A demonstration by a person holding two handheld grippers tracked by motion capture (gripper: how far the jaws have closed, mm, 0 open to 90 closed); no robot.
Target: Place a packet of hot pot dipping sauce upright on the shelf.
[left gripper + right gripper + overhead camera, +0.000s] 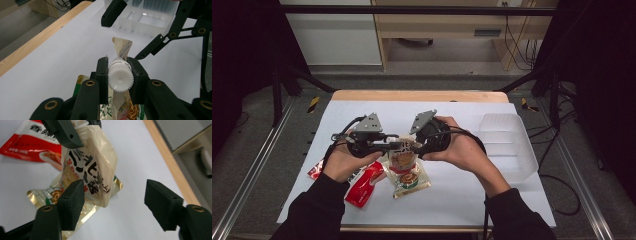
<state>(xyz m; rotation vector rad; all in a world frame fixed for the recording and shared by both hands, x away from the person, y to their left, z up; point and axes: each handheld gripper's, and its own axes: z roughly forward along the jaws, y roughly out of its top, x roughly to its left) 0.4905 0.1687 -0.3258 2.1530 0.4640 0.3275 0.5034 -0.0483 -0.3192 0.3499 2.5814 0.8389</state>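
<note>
While the left tongs are clenched on the white ribbed cap of the spouted pouch, the pouch hangs just above the middle of the bench, between the two hands. The right tongs stand released, with the pouch's lower corner beside one jaw but not pressed. I judge the pouch soft and light, with smooth film that may slip, so the stiff cap and spout are the safest place to hold. I count one lifted pouch, one gold packet lying under it, one red packet at the near left with another red piece beside it, and one clear tray at the right.
</note>
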